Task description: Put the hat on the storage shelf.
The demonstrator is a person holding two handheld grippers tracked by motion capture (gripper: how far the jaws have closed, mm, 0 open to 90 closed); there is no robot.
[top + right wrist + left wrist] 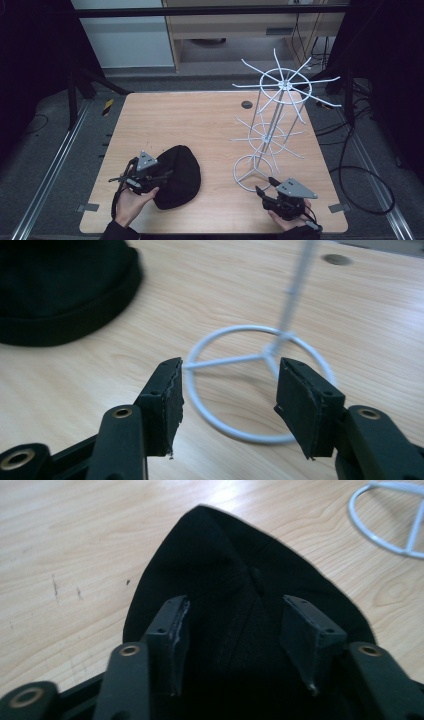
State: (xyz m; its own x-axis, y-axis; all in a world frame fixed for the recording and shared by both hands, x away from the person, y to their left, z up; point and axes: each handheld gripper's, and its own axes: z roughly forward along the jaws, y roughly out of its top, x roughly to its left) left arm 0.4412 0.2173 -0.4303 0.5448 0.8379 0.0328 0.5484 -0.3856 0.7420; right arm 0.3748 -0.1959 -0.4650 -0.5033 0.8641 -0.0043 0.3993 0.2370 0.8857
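From above, a black cap lies near-left on the wooden table, a white wire rack on the right; dark floor and cables surround.

The left gripper straddles the cap, jaws apart: likely about to grasp; closing comes next.

The right gripper gapes before the rack's ring base.

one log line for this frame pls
left tongs: open, over black hat | right tongs: open, at white rack base ring | rack upright on table
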